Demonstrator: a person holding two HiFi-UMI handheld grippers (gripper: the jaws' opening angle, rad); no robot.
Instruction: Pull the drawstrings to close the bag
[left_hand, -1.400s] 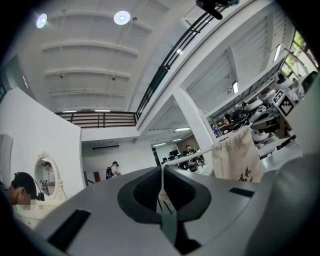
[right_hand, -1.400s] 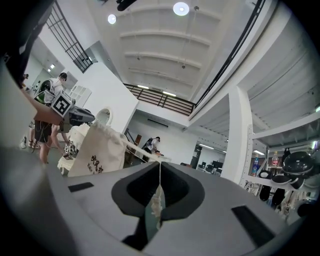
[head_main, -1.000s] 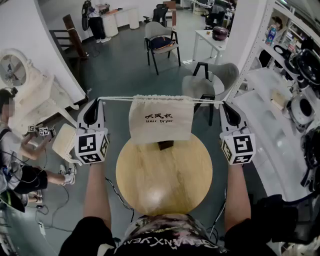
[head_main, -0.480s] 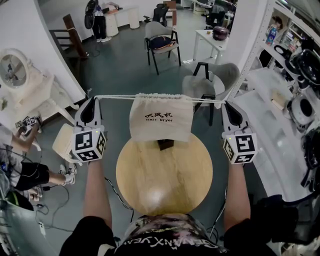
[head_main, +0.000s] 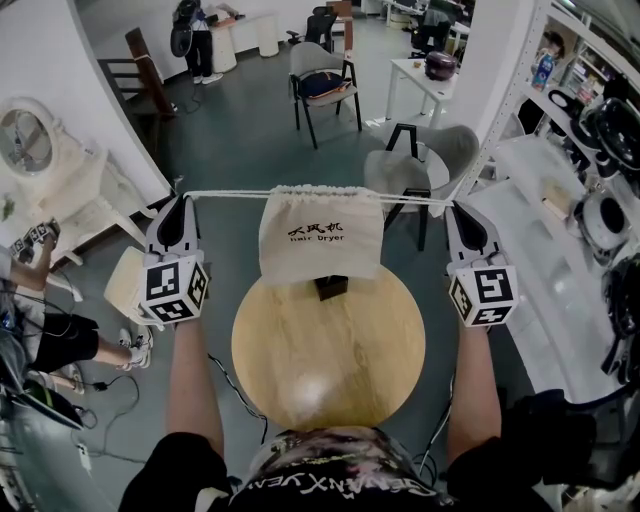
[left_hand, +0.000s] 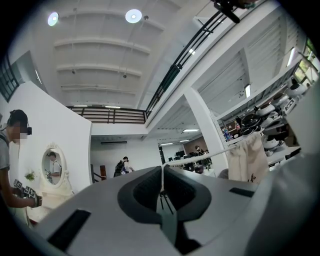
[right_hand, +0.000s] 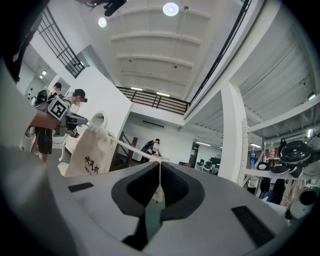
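Note:
A cream cloth bag with dark print hangs in the air above the far edge of the round wooden table. Its mouth is gathered tight along the top. White drawstrings run out taut from both sides. My left gripper is shut on the left drawstring, my right gripper shut on the right drawstring. In the left gripper view the string leads from the closed jaws to the bag; in the right gripper view the cord leads to the bag.
A small dark block stands on the table under the bag. Grey chairs stand beyond the table, shelving with appliances on the right. A person sits at the left edge, another stands far off.
Both grippers and the bag have kept their place. The person at the left edge has shifted.

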